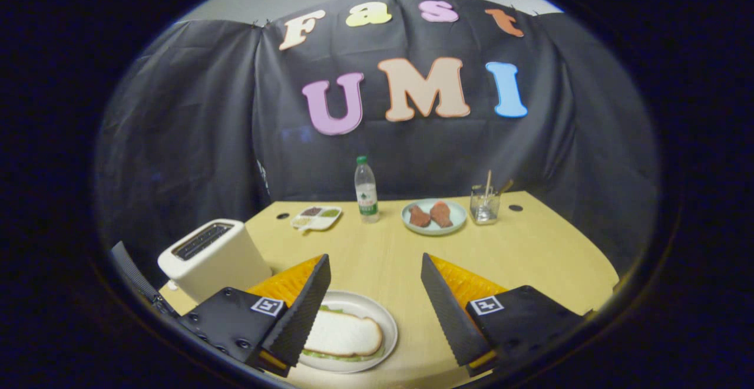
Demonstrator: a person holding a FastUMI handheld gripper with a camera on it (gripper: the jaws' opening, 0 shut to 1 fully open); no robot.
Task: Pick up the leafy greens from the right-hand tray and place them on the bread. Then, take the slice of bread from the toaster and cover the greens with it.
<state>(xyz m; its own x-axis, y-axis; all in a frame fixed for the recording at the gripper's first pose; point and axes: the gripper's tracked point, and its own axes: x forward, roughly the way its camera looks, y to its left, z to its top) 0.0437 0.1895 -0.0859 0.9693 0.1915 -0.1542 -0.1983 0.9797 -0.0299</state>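
- Near the counter's (530,247) front edge, between my fingers and close to the left one, sits a white plate (386,324) with a slice of bread (344,335) on top and leafy greens (339,356) peeking out beneath it.
- My hand-held gripper (375,309) is spread wide, gripping nothing.
- Toward the counter's left edge stands the toaster (212,256); I see no bread standing out of its slot.
- By my judgement both steps look done: greens laid, bread covering them.
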